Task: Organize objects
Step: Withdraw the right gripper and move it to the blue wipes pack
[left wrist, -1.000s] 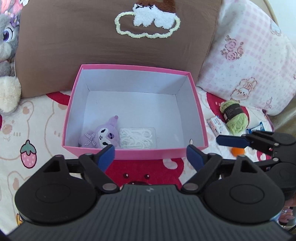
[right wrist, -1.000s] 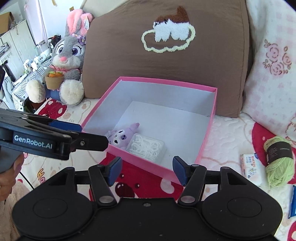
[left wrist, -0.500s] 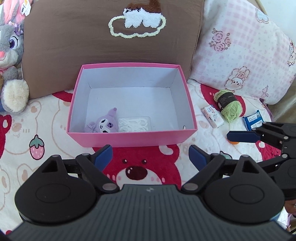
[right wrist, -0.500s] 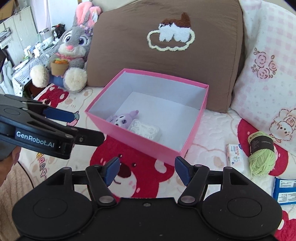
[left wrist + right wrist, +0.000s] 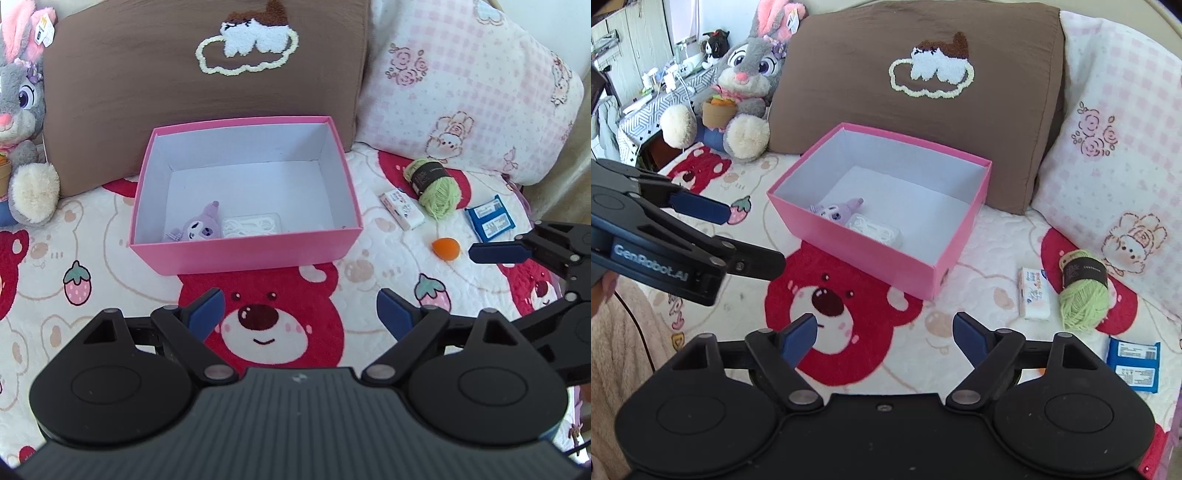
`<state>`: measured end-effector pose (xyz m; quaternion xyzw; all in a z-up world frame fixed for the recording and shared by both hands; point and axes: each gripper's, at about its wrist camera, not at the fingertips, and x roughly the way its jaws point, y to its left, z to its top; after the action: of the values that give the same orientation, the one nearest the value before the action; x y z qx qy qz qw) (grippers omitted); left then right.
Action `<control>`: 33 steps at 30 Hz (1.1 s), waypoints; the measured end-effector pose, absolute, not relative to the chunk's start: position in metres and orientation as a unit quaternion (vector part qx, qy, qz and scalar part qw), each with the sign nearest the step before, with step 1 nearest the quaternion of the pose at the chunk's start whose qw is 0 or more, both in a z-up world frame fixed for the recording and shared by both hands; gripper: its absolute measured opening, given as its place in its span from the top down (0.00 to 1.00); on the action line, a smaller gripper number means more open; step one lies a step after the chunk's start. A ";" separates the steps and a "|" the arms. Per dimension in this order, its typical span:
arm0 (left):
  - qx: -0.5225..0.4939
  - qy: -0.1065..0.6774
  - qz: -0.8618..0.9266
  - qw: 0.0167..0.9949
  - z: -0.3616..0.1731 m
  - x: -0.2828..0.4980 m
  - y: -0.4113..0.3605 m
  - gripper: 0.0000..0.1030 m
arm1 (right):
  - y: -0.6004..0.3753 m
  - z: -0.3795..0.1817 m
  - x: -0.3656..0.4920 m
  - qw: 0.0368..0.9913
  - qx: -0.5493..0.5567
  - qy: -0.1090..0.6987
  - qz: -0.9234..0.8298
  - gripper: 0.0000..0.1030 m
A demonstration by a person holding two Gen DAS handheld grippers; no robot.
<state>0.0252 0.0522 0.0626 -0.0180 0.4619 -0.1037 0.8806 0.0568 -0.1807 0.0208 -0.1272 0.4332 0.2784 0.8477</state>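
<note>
A pink box sits on the bear-print blanket, holding a purple plush toy and a clear case of white bands. To its right lie a small white packet, green yarn, an orange ball and a blue packet. My left gripper hovers open and empty in front of the box. My right gripper is empty, its jaws opening, nearer the loose items.
A brown cushion and a pink checked pillow stand behind the box. A grey rabbit plush sits at the back left. A person's fuzzy sleeve shows at the left edge. Bare blanket lies in front of the box.
Both grippers have pulled back and up from the box, so more blanket and the orange ball come into view. The right gripper's jaws have spread wider.
</note>
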 end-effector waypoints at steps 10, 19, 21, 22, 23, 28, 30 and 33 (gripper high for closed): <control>-0.004 0.471 -0.132 0.872 0.063 0.008 0.016 0.13 | -0.209 0.016 0.040 0.846 -0.155 0.442 0.256 0.18; 0.007 0.504 -0.145 0.851 0.048 0.008 -0.016 0.13 | -0.247 0.010 0.036 0.850 -0.152 0.453 0.224 0.18; 0.010 0.504 -0.150 0.850 0.047 0.008 -0.024 0.13 | -0.258 0.012 0.035 0.853 -0.145 0.453 0.216 0.18; 0.013 0.502 -0.155 0.851 0.048 0.007 -0.029 0.13 | -0.264 0.012 0.035 0.853 -0.142 0.454 0.214 0.18; 0.017 0.498 -0.161 0.852 0.049 0.006 -0.034 0.13 | -0.270 0.013 0.035 0.854 -0.138 0.455 0.212 0.18; 0.019 0.496 -0.193 0.846 0.056 0.003 -0.055 0.13 | -0.292 0.018 0.031 0.854 -0.131 0.461 0.202 0.18; 0.019 0.497 -0.205 0.843 0.060 0.004 -0.065 0.13 | -0.300 0.020 0.029 0.856 -0.132 0.458 0.200 0.18; 0.025 0.491 -0.217 0.843 0.064 0.006 -0.079 0.13 | -0.310 0.022 0.027 0.863 -0.146 0.442 0.199 0.18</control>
<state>0.0062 -0.0790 0.0636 0.0255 0.4914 -0.2167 0.8431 0.0273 -0.3102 0.0225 -0.1457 0.4416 0.1994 0.8626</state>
